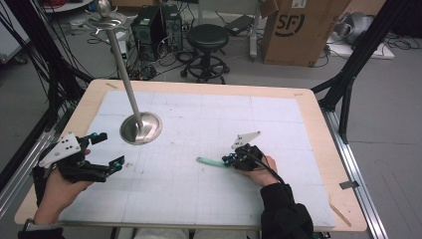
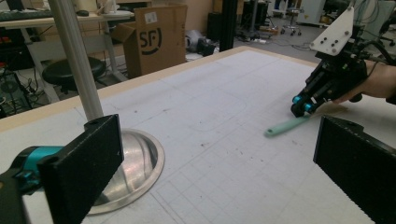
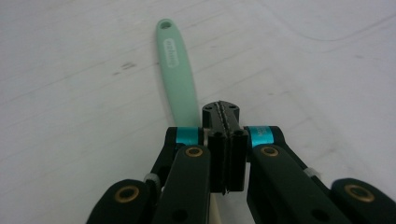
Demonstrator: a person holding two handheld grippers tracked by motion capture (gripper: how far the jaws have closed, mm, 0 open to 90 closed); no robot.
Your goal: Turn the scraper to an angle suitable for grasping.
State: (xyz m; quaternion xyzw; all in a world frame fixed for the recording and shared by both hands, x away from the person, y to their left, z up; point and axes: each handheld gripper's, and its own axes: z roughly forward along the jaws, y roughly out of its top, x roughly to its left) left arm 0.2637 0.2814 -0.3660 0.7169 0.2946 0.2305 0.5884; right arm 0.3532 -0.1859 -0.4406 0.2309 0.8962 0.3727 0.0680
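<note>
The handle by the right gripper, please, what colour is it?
Mint green; the handle shows best in the right gripper view.

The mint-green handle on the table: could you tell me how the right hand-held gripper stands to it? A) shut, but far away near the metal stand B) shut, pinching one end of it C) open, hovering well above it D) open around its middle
B: the right hand-held gripper shows its jaws pressed together on the near end of the mint-green handle, which lies flat on the white mat.
</note>
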